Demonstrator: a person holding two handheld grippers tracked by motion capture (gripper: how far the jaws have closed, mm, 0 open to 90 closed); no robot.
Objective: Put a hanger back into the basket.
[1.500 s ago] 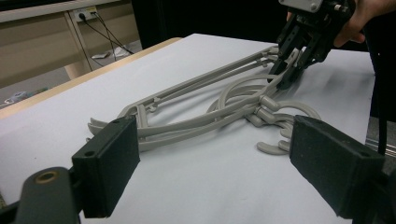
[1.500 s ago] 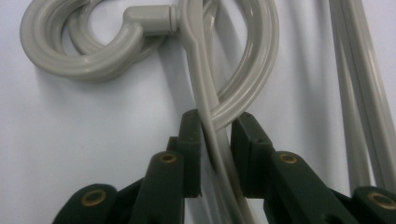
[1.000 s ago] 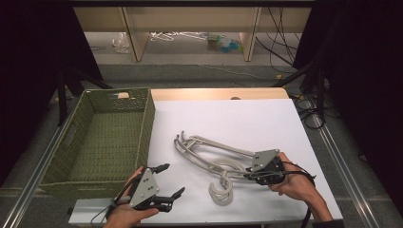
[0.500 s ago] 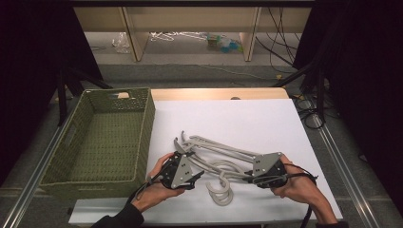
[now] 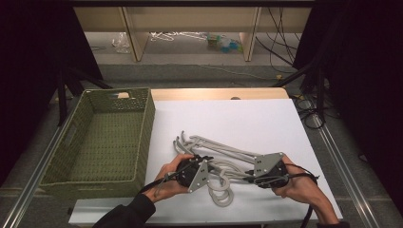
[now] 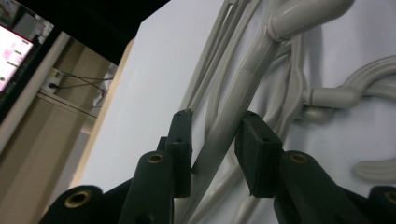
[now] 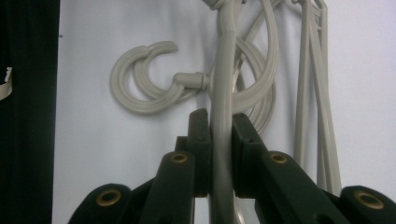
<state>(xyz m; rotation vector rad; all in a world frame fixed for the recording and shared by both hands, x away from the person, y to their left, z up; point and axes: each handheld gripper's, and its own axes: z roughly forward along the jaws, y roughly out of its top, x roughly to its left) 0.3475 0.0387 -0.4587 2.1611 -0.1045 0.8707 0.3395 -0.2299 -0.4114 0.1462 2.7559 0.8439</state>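
Note:
Several grey plastic hangers (image 5: 223, 153) lie tangled on the white table top (image 5: 228, 116), their hooks (image 5: 221, 191) toward the front edge. My left gripper (image 5: 207, 160) sits at the pile's left end. In the left gripper view its jaws (image 6: 215, 144) have just been closing around one hanger arm (image 6: 243, 88), with a thin gap still showing beside the pads. My right gripper (image 5: 248, 179) is at the pile's right end. In the right gripper view it (image 7: 219, 135) is shut on a hanger arm (image 7: 223, 70) that runs straight up between its pads.
A green woven basket (image 5: 148, 128) with nothing in it stands along the left side of the table. Bare white surface stretches behind the hangers. Beyond the table's far edge are wooden shelves (image 5: 190, 19) and cables on the floor.
My left hand has travelled from the front left of the table to the left end of the hanger pile, and its jaws have narrowed around a hanger arm. The right hand has stayed put.

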